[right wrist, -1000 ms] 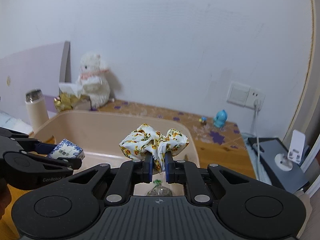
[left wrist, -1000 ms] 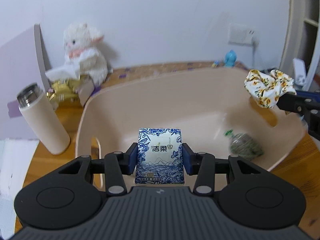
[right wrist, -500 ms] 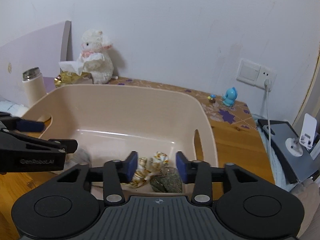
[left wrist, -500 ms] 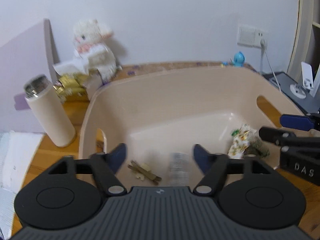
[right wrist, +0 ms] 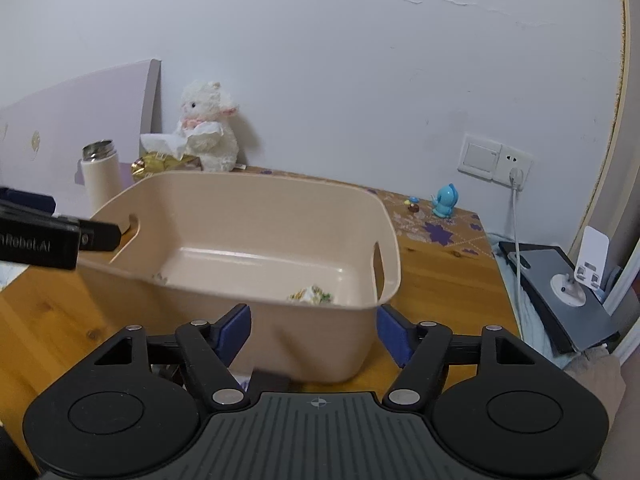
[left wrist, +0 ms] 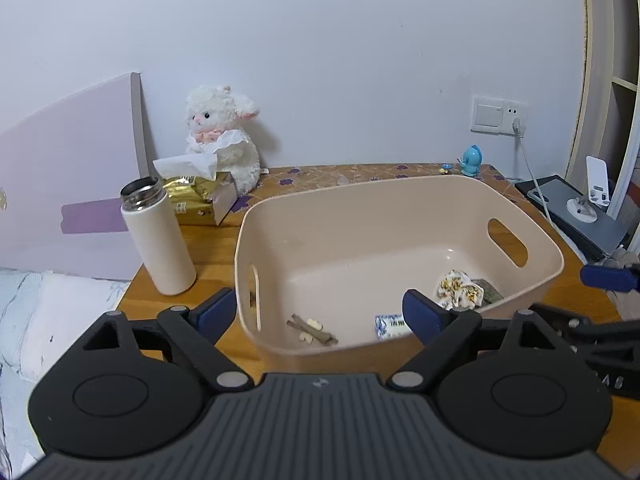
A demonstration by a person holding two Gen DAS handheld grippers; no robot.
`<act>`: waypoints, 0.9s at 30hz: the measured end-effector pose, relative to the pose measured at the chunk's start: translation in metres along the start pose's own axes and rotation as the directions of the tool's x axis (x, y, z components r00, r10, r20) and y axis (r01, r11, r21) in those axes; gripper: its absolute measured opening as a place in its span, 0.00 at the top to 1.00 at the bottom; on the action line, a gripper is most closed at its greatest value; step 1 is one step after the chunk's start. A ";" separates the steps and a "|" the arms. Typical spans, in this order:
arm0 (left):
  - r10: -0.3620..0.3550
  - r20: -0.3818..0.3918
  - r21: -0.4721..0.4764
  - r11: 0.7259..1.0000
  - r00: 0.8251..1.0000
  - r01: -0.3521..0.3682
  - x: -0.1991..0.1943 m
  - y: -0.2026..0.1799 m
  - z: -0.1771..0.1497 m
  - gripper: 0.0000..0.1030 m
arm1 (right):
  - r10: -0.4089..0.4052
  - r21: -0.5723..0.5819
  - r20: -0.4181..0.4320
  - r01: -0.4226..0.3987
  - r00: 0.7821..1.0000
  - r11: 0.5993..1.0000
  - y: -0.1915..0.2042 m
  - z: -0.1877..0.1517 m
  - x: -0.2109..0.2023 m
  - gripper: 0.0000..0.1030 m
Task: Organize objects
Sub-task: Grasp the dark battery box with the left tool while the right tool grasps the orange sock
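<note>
A beige plastic basket [left wrist: 400, 200] [right wrist: 256, 188] stands on the wooden table. Inside it lie a blue-and-white tissue pack [left wrist: 390, 325], a floral scrunchie [left wrist: 456, 288] [right wrist: 310, 295], a dark green packet [left wrist: 489, 293] and some brown sticks [left wrist: 310, 330]. My left gripper [left wrist: 320, 312] is open and empty, held back over the basket's near wall. My right gripper [right wrist: 314, 326] is open and empty too, in front of the basket's near side. Each gripper shows at the edge of the other's view.
A cream bottle [left wrist: 158, 236] stands left of the basket, with a gold tissue pack [left wrist: 192, 196] and a white plush lamb [left wrist: 222, 136] behind it. A blue figurine [left wrist: 471, 159], a wall socket with cable [left wrist: 516, 120] and a grey device with a stand [left wrist: 580, 208] are at the right.
My left gripper opened and dropped the tissue pack into the basket; my right gripper opened and dropped the scrunchie. Both grippers have pulled back and up from the basket.
</note>
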State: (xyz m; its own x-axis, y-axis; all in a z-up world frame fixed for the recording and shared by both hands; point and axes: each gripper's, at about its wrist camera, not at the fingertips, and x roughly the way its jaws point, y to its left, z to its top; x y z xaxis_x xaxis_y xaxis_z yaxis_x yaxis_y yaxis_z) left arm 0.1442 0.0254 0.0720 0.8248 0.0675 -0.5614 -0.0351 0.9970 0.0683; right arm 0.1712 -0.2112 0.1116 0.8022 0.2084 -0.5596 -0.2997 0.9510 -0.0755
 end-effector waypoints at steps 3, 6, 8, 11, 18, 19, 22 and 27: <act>-0.002 -0.012 0.001 1.000 1.000 0.002 -0.006 0.000 -0.009 0.12 | 0.007 -0.008 -0.018 -0.007 1.000 1.000 0.006 -0.011 -0.005 0.29; -0.005 -0.031 0.004 1.000 1.000 0.005 -0.007 0.000 -0.017 0.12 | 0.016 0.004 -0.037 -0.016 0.999 1.000 0.009 -0.020 -0.006 0.28; -0.006 -0.045 0.004 1.000 0.999 0.007 -0.007 -0.001 -0.022 0.12 | 0.027 0.025 -0.053 -0.026 0.998 0.999 0.010 -0.027 -0.006 0.28; -0.007 -0.067 0.015 1.000 0.998 0.008 -0.004 -0.002 -0.032 0.12 | 0.043 0.049 -0.078 -0.039 0.996 0.998 0.012 -0.036 -0.003 0.27; -0.020 -0.138 0.007 1.000 0.990 0.022 0.017 -0.002 -0.055 0.12 | 0.062 0.073 -0.136 -0.052 0.989 0.996 0.016 -0.054 0.011 0.26; -0.024 -0.148 0.003 1.000 0.989 0.025 0.021 -0.002 -0.058 0.12 | 0.064 0.077 -0.146 -0.053 0.987 0.996 0.017 -0.056 0.014 0.26; -0.043 -0.180 -0.015 0.999 0.983 0.041 0.035 -0.002 -0.067 0.12 | 0.075 0.092 -0.177 -0.059 0.981 0.994 0.018 -0.062 0.025 0.25; -0.082 -0.223 -0.044 0.996 0.971 0.074 0.056 -0.004 -0.078 0.12 | 0.085 0.102 -0.207 -0.064 0.975 0.993 0.020 -0.070 0.039 0.25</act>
State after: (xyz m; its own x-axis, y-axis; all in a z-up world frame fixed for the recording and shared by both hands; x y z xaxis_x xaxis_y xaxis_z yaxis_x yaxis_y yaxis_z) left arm 0.1466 0.0283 -0.0247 0.6782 -0.0082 -0.7349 0.0017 1.0000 -0.0095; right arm 0.1601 -0.1999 0.0310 0.6494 0.2363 -0.7228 -0.2966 0.9539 0.0454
